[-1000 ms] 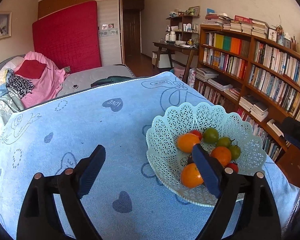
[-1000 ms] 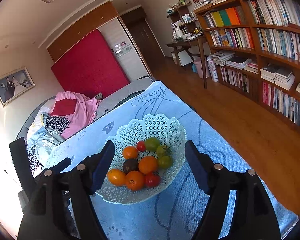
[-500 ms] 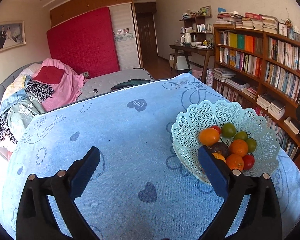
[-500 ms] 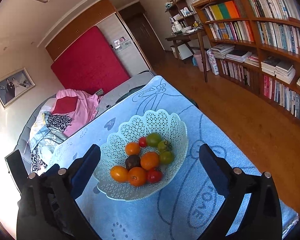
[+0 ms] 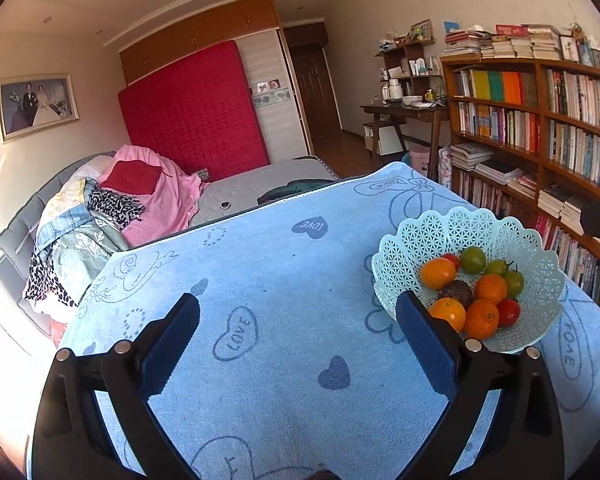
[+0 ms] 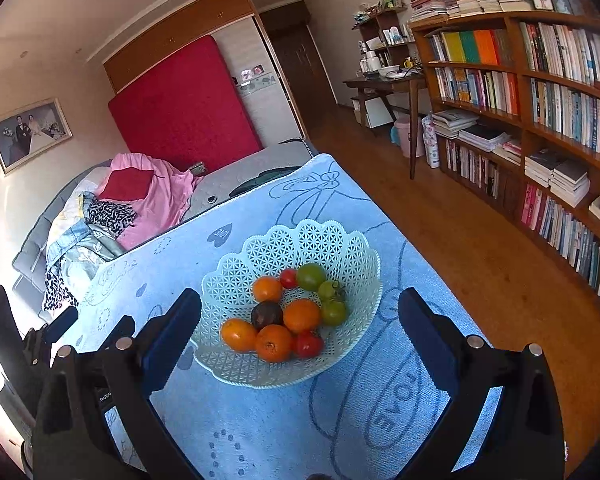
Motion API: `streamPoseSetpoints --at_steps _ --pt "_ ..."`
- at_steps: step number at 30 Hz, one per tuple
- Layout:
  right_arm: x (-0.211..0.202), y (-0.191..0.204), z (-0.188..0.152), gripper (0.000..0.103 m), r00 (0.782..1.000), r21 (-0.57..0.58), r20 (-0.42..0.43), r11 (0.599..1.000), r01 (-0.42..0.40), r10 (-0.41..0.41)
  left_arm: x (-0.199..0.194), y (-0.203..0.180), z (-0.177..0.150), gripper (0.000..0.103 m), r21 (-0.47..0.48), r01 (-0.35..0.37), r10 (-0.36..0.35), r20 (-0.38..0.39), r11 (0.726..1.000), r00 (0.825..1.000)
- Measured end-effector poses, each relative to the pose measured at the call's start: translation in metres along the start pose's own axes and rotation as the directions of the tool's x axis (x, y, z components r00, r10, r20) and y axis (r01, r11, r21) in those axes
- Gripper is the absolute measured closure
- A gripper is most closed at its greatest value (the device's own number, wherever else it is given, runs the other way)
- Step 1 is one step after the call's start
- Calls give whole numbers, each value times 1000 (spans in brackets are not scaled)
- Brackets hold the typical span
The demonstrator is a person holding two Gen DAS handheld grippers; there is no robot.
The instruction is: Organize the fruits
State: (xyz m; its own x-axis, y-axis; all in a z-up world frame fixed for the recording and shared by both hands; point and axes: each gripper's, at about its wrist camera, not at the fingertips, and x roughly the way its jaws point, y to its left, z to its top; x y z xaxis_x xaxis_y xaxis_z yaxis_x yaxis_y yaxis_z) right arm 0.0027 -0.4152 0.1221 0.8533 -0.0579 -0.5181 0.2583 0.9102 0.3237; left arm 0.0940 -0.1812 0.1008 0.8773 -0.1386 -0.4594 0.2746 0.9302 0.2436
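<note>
A pale green lattice basket stands on the blue cloth and holds several oranges, green tomatoes, red tomatoes and one dark fruit. My right gripper hangs above and in front of it, open, its fingers framing the basket with nothing held. In the left wrist view the basket sits at the right, just beyond the right fingertip. My left gripper is open and empty over bare cloth left of the basket.
The blue cloth with heart prints covers the table. Its right edge drops to a wooden floor. A bookshelf lines the right wall. A bed piled with clothes lies beyond the far edge.
Both grippers' jaws have spread wider. The left gripper has drawn away to the left, so the basket now lies outside its right finger. The fruit has not moved.
</note>
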Motion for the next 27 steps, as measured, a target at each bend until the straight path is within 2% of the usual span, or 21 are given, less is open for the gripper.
streamPoseSetpoints --at_steps 11,16,27 --pt "-15 14 1 3 1000 -100 10 995 9 -8 -21 -3 -1 5 24 -40 39 42 999 998" --pt "-16 21 -2 3 1000 -145 -8 989 7 -8 -25 -3 -3 5 18 -59 59 37 998 998" --pt "-3 51 -22 3 996 -348 -79 937 4 -34 -32 3 -7 5 11 -84 84 22 996 996"
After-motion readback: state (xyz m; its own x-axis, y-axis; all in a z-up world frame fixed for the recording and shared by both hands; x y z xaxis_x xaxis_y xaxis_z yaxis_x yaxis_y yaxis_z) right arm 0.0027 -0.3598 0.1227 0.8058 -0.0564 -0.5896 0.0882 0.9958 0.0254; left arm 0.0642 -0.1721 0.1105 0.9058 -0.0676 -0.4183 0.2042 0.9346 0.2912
